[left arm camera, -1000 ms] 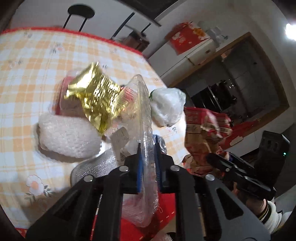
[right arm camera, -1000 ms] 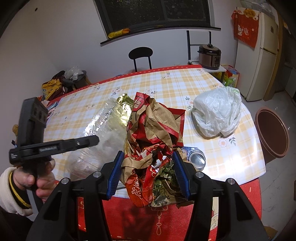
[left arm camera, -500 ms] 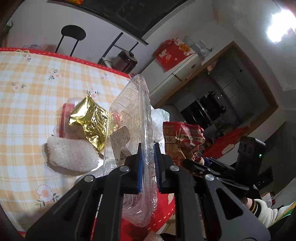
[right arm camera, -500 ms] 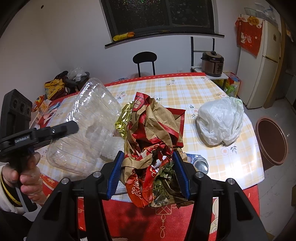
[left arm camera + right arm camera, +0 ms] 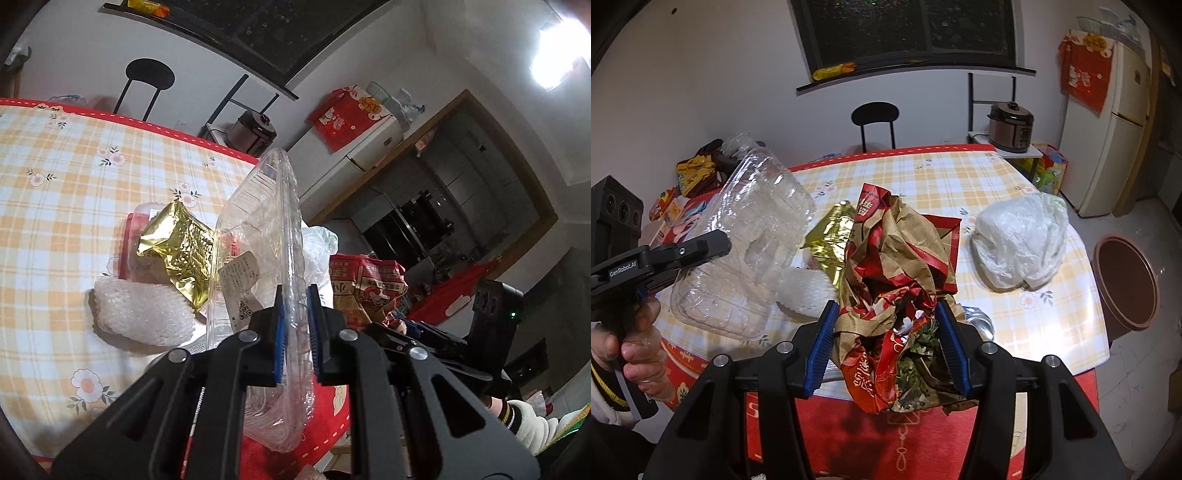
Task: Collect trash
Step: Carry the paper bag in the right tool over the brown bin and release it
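Right wrist view, left to right: a person's hand [image 5: 626, 332] works the left gripper [image 5: 701, 249], its jaws pinching the rim of a clear plastic clamshell [image 5: 738, 251] held up above the near edge of the checked worktop [image 5: 960, 177]. Beside it on the cloth lie a white foam net [image 5: 805, 291] and a crumpled gold foil wrapper [image 5: 829, 236]. At centre the right gripper [image 5: 886, 347] has its jaws half spread and pressed on a wadded red-and-brown paper bag [image 5: 901, 266] with leafy scraps showing at its lower end. Further right sit a tied white plastic bag [image 5: 1023, 247] and, on the floor past the worktop's edge, a brown bin [image 5: 1126, 284].

Left wrist view shows the left gripper [image 5: 295, 328] with its blue pads all but together on the clamshell's thin flange, the shell standing edge-on.

The clamshell looks light, springy and slick; a hold on the stiff rim seems safer than on the flexing wall, which could buckle or pop free. The paper wad should be light and soft but loose, likely to shed scraps unless squeezed across its bulk. On a path to the bin, the white bag and a small metal lid [image 5: 979, 321] near the right jaw lie closest.
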